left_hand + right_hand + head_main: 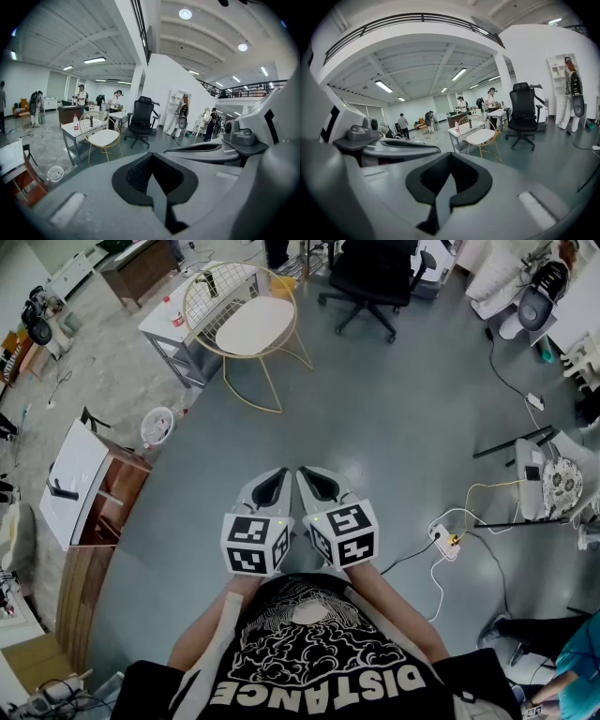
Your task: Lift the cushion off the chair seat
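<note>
Close against the person (309,652), left claw (277,476) and right claw (307,476) sit side by side, both clenched, with nothing between the jaws. Well ahead, the white cushion (255,324) lies on the seat of the gold chair (200,289) — just beside a counter (157,322).

Office chair (373,277), white bin (157,426), power strip (442,540)
</note>
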`<state>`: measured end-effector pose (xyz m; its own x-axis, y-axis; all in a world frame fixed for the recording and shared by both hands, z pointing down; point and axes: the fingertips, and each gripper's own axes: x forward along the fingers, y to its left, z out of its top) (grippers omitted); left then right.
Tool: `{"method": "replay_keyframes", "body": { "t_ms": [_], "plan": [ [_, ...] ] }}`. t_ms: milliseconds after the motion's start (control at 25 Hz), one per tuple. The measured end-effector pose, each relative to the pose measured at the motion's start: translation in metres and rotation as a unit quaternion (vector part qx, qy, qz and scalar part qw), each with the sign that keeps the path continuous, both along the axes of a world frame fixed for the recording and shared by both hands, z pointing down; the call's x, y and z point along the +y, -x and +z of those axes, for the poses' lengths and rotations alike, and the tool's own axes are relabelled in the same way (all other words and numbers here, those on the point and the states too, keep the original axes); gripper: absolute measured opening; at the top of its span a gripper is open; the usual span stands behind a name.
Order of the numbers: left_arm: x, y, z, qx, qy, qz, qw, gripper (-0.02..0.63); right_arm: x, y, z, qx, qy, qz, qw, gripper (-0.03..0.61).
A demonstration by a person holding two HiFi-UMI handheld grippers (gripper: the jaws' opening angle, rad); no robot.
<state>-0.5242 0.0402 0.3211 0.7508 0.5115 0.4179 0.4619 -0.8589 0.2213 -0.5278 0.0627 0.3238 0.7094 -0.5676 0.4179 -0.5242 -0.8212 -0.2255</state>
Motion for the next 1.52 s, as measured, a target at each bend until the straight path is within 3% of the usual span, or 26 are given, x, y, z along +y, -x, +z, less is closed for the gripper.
{"method": "replay_keyframes", "body": {
  "t_ms": [600,1000,1280,1520],
  "plan": [
    [0.063,-0.006,0.007,-0.008,-0.013,-0.009,0.9998,-0.006,0.064,-0.005,0.004,-0.008,-0.028,-0.024,0.999,-0.003],
    [0.075,-0.024,0.01,-0.009,-0.02,-0.016,0.9996,-0.005,0.079,-0.023,0.011,-0.004,-0.019,-0.04,0.999,-0.003],
    [0.074,-0.065,0.019,-0.019,-0.008,0.002,0.9998,-0.005,0.077,-0.058,0.019,-0.016,-0.001,-0.028,0.999,-0.002],
    [0.067,-0.126,0.031,-0.016,0.004,0.026,0.9995,-0.005,0.065,-0.111,0.03,-0.023,0.015,-0.008,1.0,-0.002]
  ]
}}
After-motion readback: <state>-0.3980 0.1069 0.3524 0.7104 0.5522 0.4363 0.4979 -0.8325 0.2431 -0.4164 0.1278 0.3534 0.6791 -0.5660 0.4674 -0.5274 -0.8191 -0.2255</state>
